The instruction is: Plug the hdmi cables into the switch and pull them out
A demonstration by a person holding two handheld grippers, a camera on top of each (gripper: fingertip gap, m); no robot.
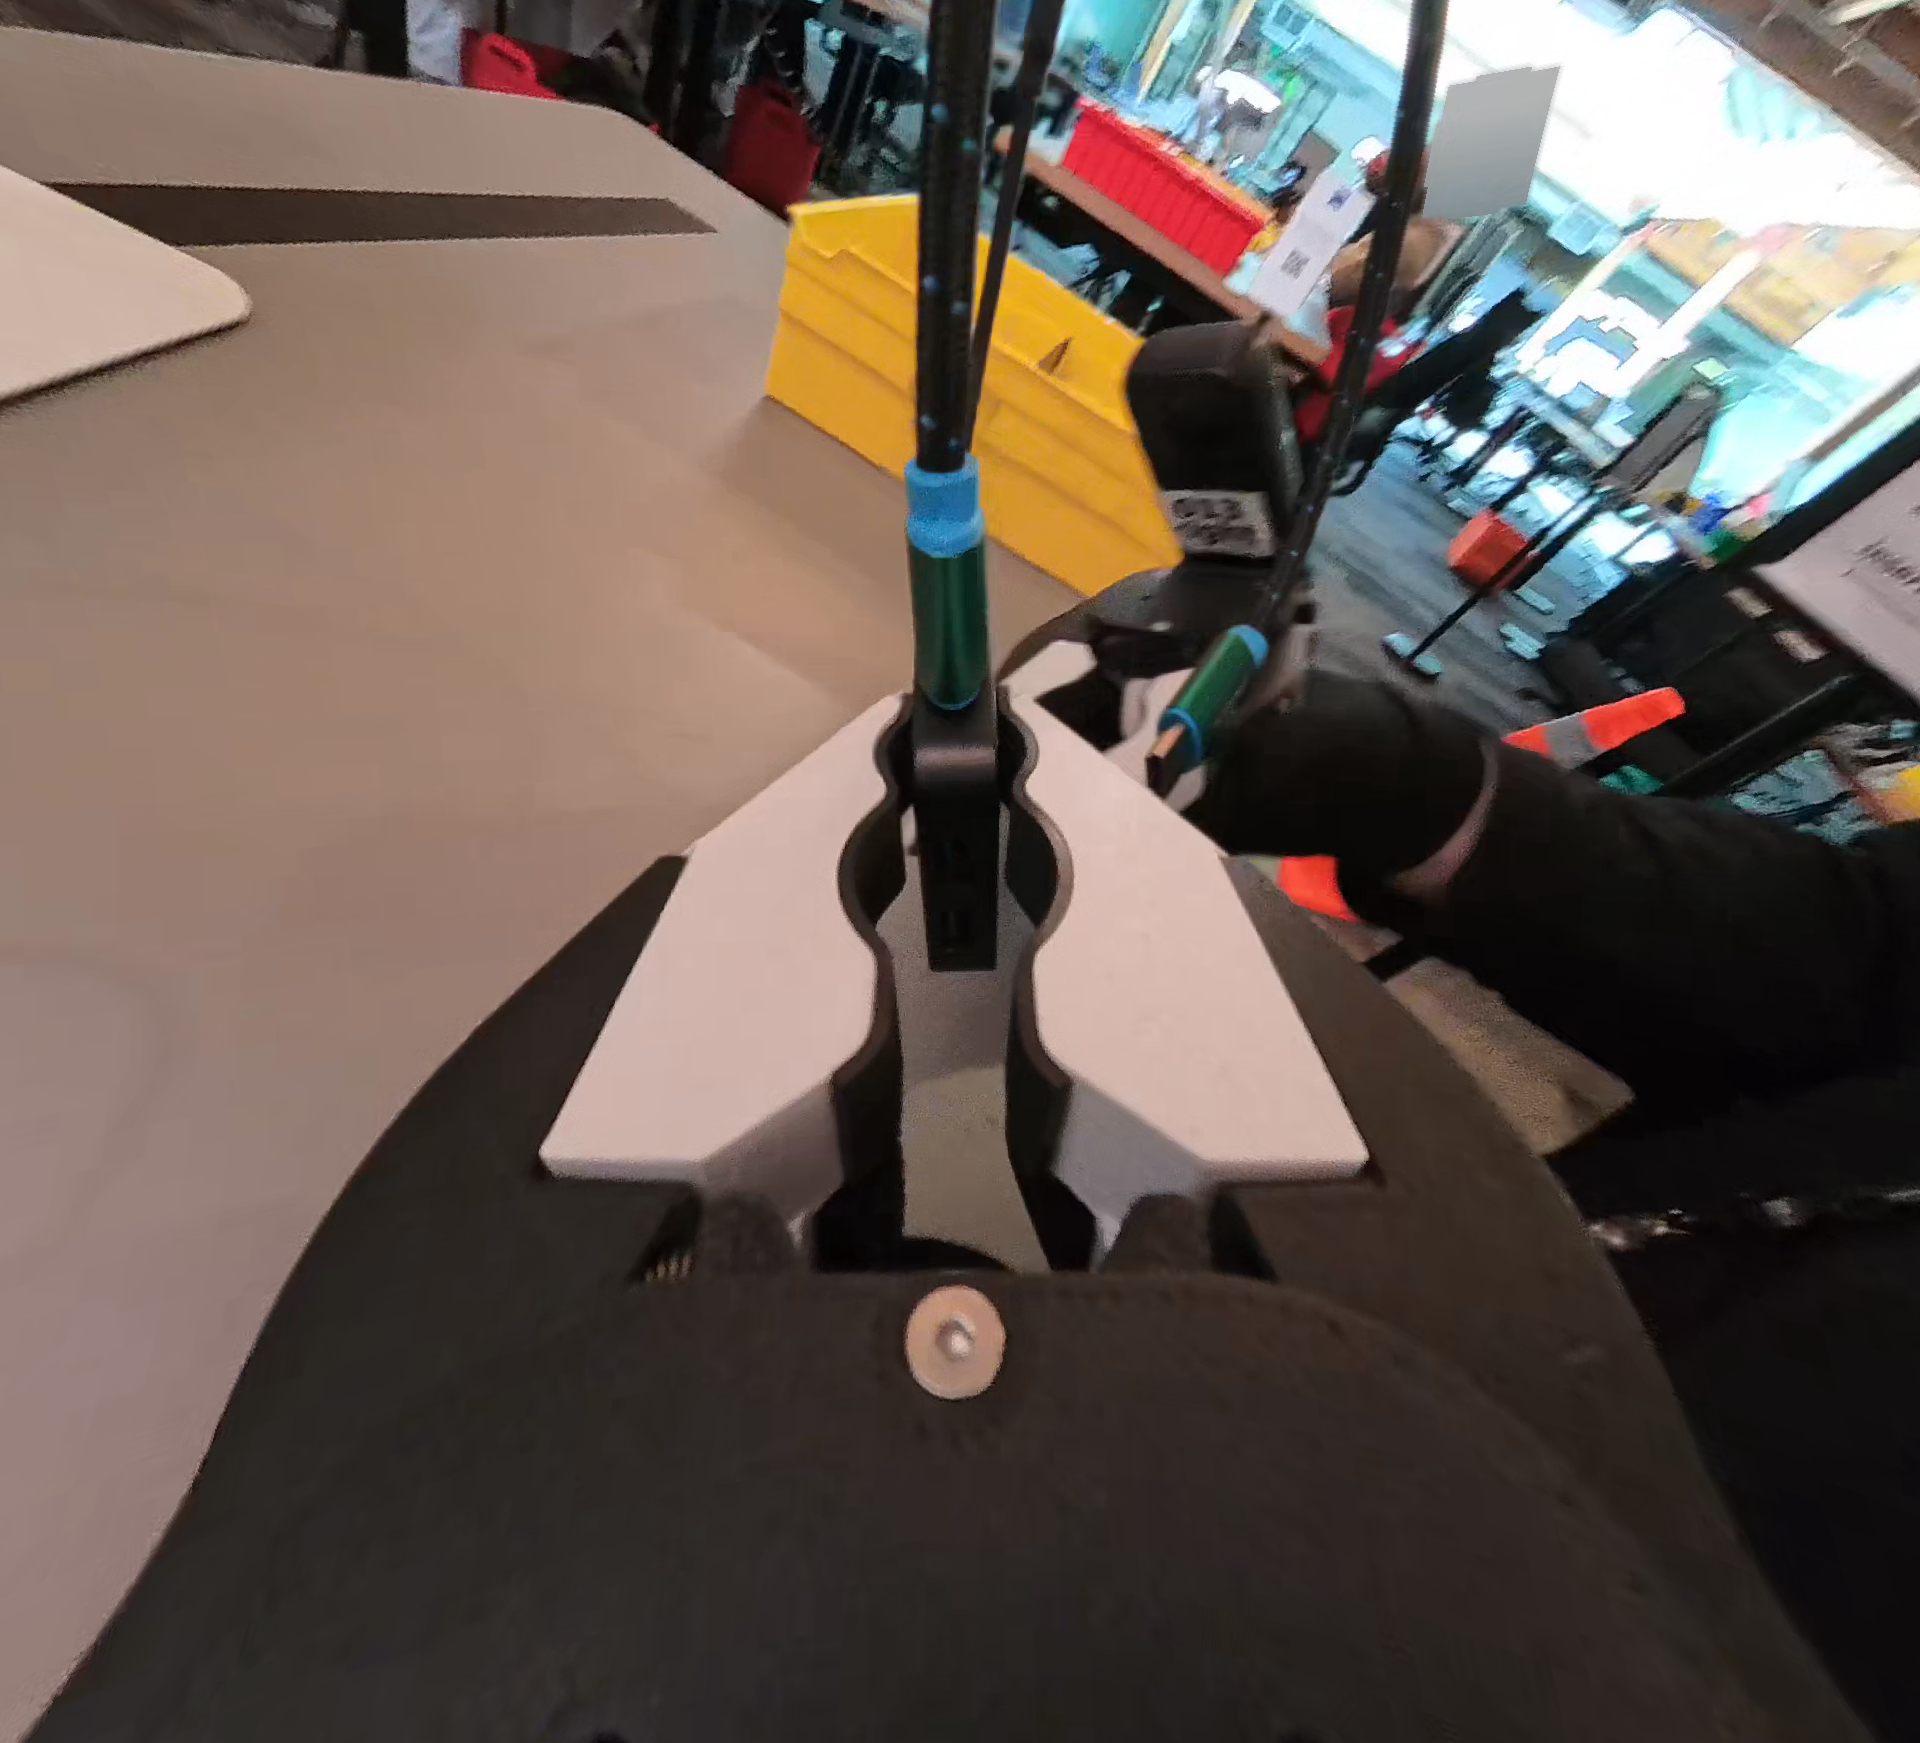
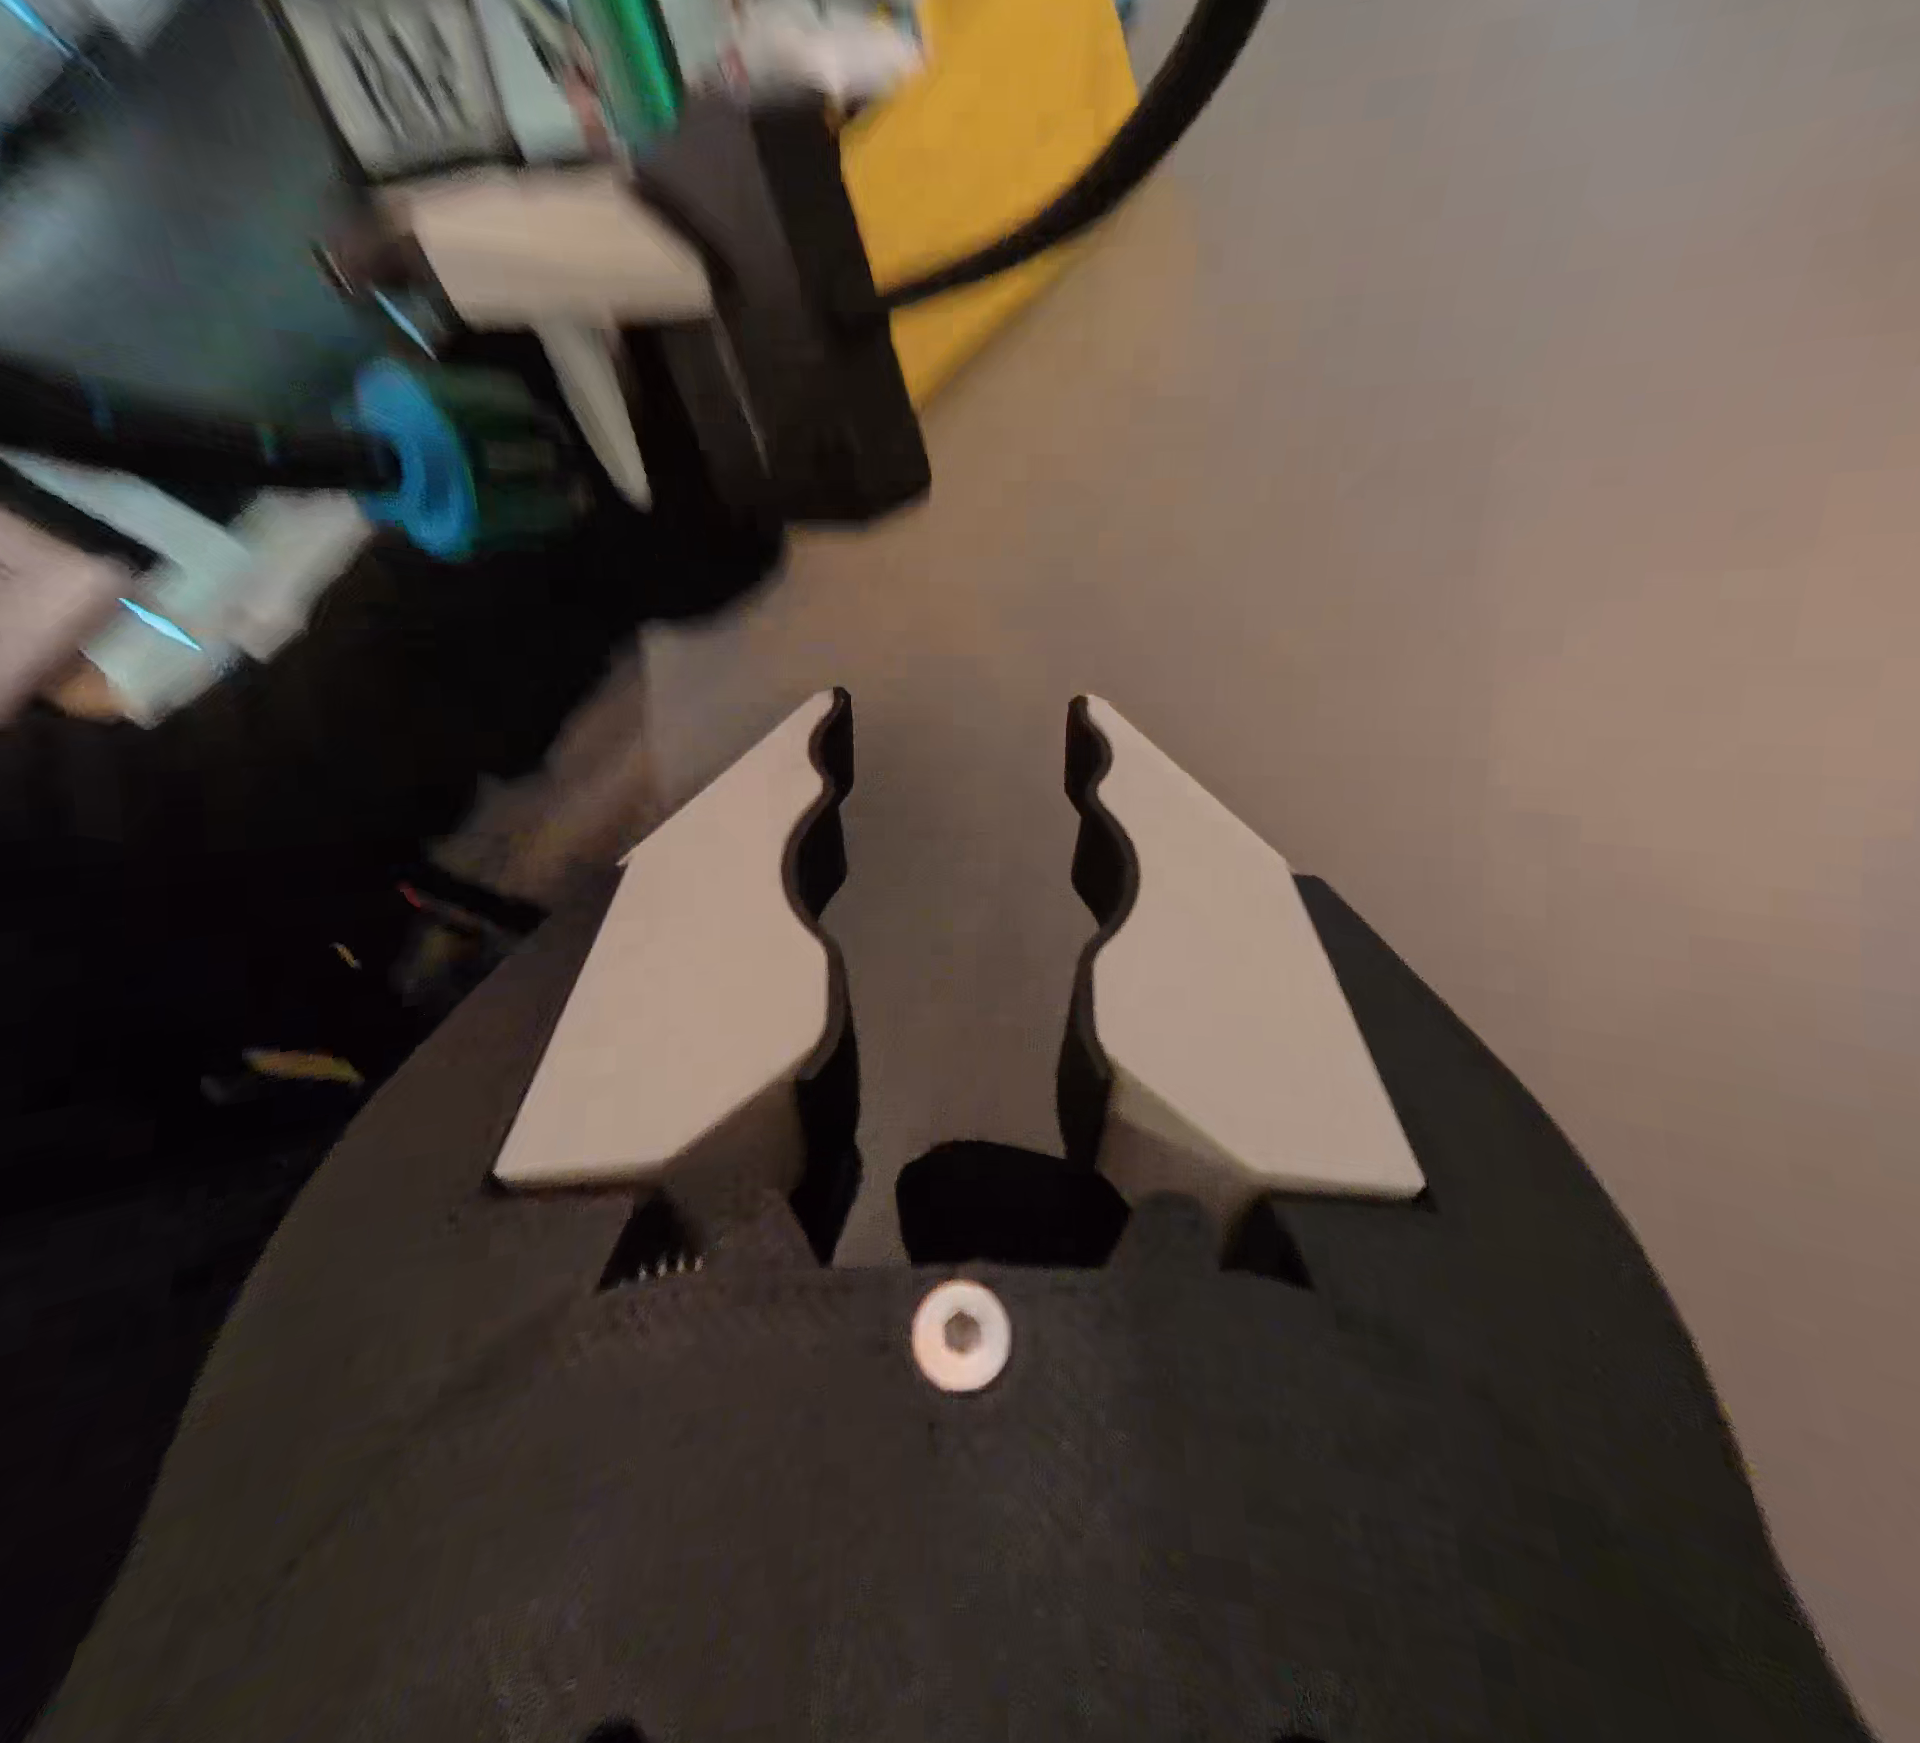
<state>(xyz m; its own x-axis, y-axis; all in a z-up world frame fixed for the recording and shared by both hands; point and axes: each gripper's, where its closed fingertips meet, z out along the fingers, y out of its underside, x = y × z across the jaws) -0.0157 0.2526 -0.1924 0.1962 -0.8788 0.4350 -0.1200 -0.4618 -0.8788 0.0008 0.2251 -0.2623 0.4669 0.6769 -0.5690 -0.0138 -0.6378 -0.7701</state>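
Note:
In the left wrist view my left gripper (image 1: 956, 717) is shut on a thin black HDMI switch (image 1: 956, 820), held edge-on above the table. A green HDMI plug with a blue collar (image 1: 943, 602) sits in the switch's far end, and its braided cable runs straight up. A second green plug (image 1: 1210, 706) hangs loose from its cable to the right, beside a black-gloved hand (image 1: 1351, 789). In the blurred right wrist view my right gripper (image 2: 961, 717) is open and empty over the table. The loose plug (image 2: 468, 467) hangs to its left, near the switch (image 2: 800, 270).
A yellow bin (image 1: 935, 363) stands on the grey-brown table (image 1: 416, 654) behind the switch; it also shows in the right wrist view (image 2: 997, 93). A black cable (image 2: 1174, 83) arcs over the table. A white board (image 1: 94, 291) lies at the far left. Workbenches with red bins stand behind. Some 8 centimeters of space lies between my two pairs of fingers.

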